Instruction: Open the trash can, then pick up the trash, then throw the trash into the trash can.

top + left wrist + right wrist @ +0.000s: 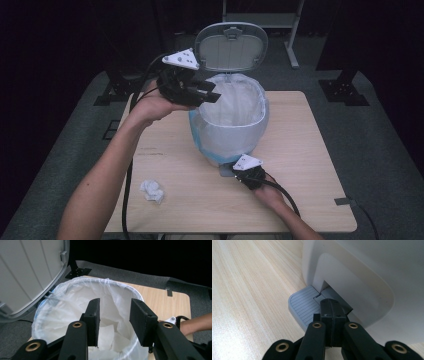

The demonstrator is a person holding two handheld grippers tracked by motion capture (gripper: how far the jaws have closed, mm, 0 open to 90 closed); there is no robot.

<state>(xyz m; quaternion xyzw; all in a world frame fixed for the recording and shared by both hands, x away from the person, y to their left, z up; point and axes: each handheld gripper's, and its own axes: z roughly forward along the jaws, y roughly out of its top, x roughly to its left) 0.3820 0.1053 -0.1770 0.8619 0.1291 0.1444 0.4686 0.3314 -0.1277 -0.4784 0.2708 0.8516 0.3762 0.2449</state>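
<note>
**Pedal Down, Lid Up, Jaws Apart Over the Bin**

We've got our left gripper [207, 95] up over the near-left rim of the pedal bin [230, 135], and its jaws stand spread with nothing between them. In the left gripper view, the two black pads [93, 322] hang apart above the mouth of the bin, and straight below them we see white crumpled paper [107, 336] lying down inside the clear liner bag [75, 297]. The pads touch neither the bag nor the paper.

Down low, our right gripper [239, 172] is at the foot of the bin, jaws pressed tight together and pinching nothing. In the right gripper view the closed tips [332, 312] rest on the grey ribbed pedal [303, 305], right where it meets the white body of the bin.

And the lid [231, 47] is standing up and open behind the bin, its pale underside towards us; it looms at the left of the left gripper view too.

Further out on the wooden table [310, 150], a second wad of crumpled tissue [152, 191] lies near the front-left, well apart from the bin and beside our left forearm [105, 180].
</note>
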